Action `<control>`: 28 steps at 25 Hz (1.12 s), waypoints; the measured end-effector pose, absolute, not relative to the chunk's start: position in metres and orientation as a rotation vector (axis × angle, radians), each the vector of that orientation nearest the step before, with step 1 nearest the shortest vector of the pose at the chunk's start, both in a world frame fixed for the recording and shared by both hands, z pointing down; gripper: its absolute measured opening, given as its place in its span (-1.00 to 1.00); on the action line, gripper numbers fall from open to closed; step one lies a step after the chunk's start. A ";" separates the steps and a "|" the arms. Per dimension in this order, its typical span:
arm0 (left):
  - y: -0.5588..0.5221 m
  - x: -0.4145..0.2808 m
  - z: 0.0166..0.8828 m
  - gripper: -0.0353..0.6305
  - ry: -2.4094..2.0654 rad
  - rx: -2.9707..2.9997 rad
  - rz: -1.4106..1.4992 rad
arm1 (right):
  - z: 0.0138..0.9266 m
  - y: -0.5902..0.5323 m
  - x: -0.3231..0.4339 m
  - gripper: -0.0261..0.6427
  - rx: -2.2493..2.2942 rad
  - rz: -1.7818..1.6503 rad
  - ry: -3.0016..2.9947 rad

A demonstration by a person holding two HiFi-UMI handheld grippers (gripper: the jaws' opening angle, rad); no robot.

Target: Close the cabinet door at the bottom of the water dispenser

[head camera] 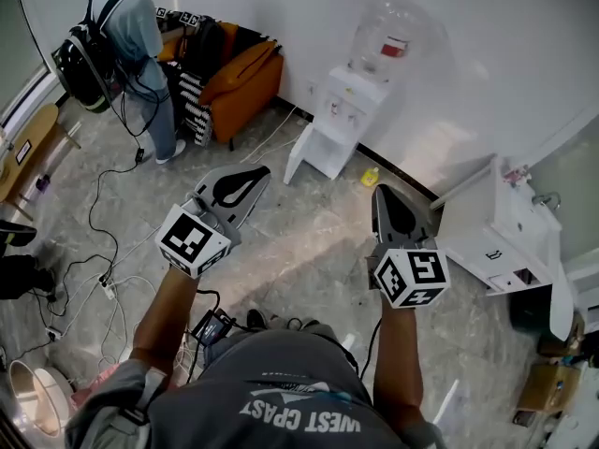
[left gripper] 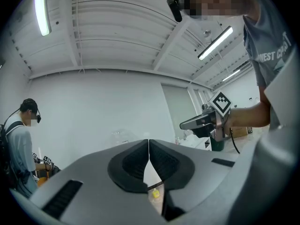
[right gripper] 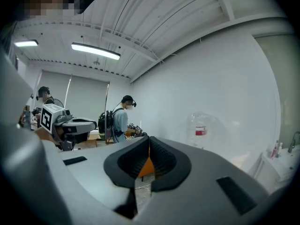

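Left gripper (head camera: 255, 178): jaws together, nothing between them. Right gripper (head camera: 381, 195): same, pads meeting on empty air. Both are held roughly level, side by side in the lower centre of the head view, pointing up-frame at the water dispenser (head camera: 348, 96). That reads as an approach carry, and closed tips suit pushing a panel rather than gripping it. The dispenser stands against the wall at upper centre, well apart from both tools. Its cabinet door (head camera: 299, 153) at the bottom looks swung out to the left, though it's too small to judge the angle. A yellow object (head camera: 371, 177) lies on the floor just right of the base; the orange sofa (head camera: 245, 80) is further left, off the path.
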State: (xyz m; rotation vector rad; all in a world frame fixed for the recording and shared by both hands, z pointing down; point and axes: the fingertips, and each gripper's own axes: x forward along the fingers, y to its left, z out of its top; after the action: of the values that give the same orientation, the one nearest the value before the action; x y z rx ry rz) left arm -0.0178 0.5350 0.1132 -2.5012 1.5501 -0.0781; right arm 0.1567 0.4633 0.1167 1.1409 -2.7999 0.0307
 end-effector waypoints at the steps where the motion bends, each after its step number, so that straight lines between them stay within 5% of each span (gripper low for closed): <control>1: 0.534 -0.019 0.114 -0.84 1.548 -2.506 -0.077 | 0.118 0.461 0.156 -0.83 1.143 0.033 -2.796; 28: 0.399 -0.050 0.142 -0.84 1.719 -2.473 -0.220 | 0.155 0.293 0.121 -0.83 1.023 0.182 -2.853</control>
State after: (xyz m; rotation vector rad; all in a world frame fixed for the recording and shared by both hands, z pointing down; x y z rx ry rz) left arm -0.0499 0.3993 0.1417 -2.4727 1.7193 -0.2204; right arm 0.1214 0.2929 0.1550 1.0226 -2.8529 0.1822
